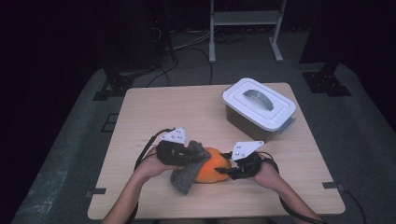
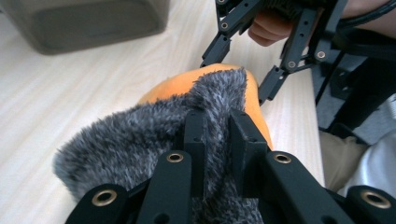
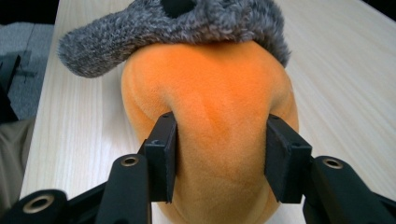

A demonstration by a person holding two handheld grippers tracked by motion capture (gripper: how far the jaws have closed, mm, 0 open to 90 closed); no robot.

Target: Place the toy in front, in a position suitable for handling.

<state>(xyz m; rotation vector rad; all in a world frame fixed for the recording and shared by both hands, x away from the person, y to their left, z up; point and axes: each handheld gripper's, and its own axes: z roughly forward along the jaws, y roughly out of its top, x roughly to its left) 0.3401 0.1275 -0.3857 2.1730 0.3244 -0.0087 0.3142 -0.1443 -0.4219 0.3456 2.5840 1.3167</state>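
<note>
An orange plush pillow [image 1: 214, 171] lies at the front middle of the wooden table [image 1: 154, 112], with a grey furry cloth [image 1: 186, 176] draped over its left end. My left gripper [image 1: 194, 154] is shut on a fold of that cloth [image 2: 140, 135], and the fur bunches between its jaws [image 2: 217, 126]. From the right, my right gripper [image 1: 226, 169] grips the pillow's other end. Its pads press into the orange plush [image 3: 215, 107] on both sides, at the right gripper [image 3: 219, 135]. The cloth [image 3: 187, 23] covers the pillow's far end in the right gripper view.
A grey box with a white handled lid [image 1: 259, 109] stands at the table's back right, seen blurred as the box [image 2: 88, 21] in the left gripper view. Black stands and cables sit on the floor behind the table.
</note>
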